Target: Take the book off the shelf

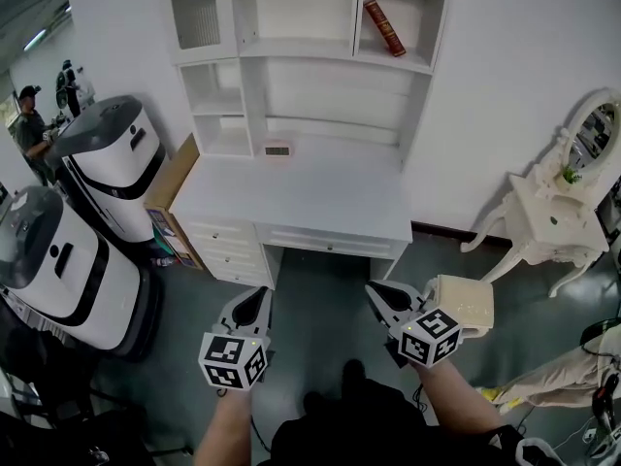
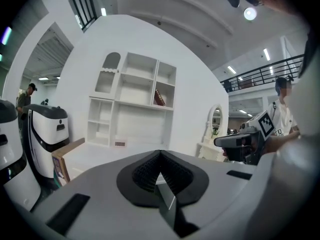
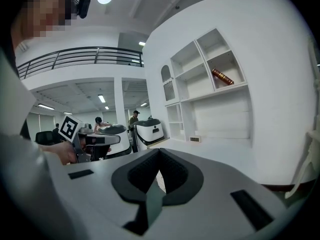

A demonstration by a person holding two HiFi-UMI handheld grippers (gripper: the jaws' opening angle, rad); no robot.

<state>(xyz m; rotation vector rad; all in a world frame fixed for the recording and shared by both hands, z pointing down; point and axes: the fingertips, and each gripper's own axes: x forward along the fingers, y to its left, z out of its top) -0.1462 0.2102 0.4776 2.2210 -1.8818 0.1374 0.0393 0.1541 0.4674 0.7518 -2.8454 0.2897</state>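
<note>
A red book leans tilted in the top right cubby of the white shelf unit that stands on a white desk. The same book shows far off in the left gripper view, and the book also lies high up in the right gripper view. My left gripper and right gripper hover low in front of the desk, well short of the shelf. Both are shut with nothing between their jaws. In its own view the left gripper points at the desk, and so does the right gripper.
Two large white machines and a cardboard box stand left of the desk. A white vanity table with a mirror and a cream stool sit at the right. A small tag lies on the desk. People stand far left.
</note>
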